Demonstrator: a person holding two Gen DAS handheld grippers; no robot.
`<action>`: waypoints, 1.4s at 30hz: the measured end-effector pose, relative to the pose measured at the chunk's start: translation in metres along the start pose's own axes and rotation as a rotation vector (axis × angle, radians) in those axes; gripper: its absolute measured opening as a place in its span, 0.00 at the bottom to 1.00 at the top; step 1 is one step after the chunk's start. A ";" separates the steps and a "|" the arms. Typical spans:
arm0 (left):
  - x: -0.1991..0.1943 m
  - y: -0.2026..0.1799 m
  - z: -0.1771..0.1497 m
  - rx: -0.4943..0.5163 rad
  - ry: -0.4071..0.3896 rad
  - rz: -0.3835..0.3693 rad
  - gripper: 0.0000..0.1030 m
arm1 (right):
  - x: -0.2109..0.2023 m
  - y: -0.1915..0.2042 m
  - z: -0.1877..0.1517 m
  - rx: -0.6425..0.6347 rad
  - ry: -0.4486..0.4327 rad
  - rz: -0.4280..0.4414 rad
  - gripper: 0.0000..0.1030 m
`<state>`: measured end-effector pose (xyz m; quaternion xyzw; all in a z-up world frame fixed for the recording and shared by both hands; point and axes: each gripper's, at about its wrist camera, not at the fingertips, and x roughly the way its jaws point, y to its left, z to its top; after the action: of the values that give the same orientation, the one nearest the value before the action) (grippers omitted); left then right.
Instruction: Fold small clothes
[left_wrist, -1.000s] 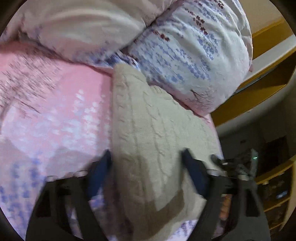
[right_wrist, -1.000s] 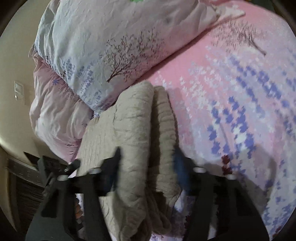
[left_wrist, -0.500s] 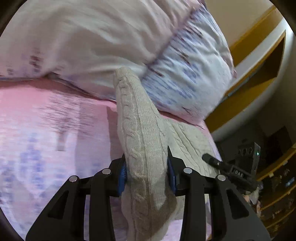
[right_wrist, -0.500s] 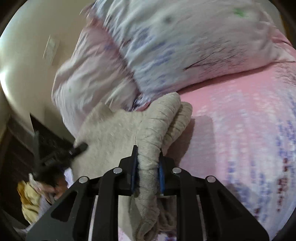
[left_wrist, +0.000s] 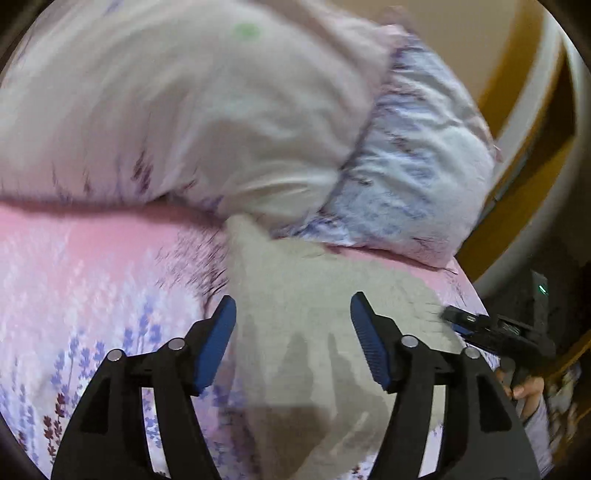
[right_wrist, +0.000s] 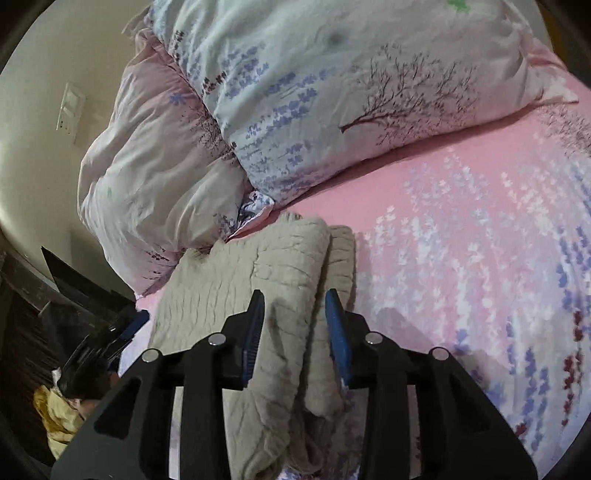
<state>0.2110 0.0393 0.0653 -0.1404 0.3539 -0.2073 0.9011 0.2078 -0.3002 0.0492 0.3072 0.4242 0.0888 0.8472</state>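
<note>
A beige cable-knit sweater (left_wrist: 317, 317) lies folded on the pink flowered bedsheet (left_wrist: 92, 280), near the pillows. My left gripper (left_wrist: 290, 332) is open, its blue pads wide apart over the sweater and not touching it. In the right wrist view the sweater (right_wrist: 258, 273) shows a doubled fold along its right edge. My right gripper (right_wrist: 295, 328) is open, jaws a moderate gap apart, straddling that fold just above the fabric. Each gripper shows at the edge of the other's view.
Two flowered pillows (right_wrist: 332, 92) are stacked at the head of the bed, touching the sweater's far end. The bed edge (left_wrist: 469, 291) runs close beside the sweater, with a wooden headboard frame (left_wrist: 517, 184) beyond. Dark furniture (right_wrist: 22, 295) stands off the bed.
Half a second ago both grippers were shut on the sweater's folded edge and held it raised. Now both have opened, and the sweater lies flat on the bed.
</note>
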 end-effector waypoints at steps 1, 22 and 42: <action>0.001 -0.011 -0.001 0.035 0.006 -0.007 0.64 | 0.005 0.001 0.001 -0.009 0.012 -0.008 0.27; 0.064 -0.054 -0.014 0.226 0.130 0.154 0.64 | 0.038 -0.009 0.010 -0.015 0.027 -0.100 0.11; -0.023 0.008 -0.055 -0.032 0.190 0.001 0.66 | -0.044 0.006 -0.055 -0.040 0.083 0.100 0.37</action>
<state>0.1598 0.0515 0.0367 -0.1344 0.4413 -0.2134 0.8612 0.1385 -0.2891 0.0567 0.3068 0.4412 0.1520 0.8295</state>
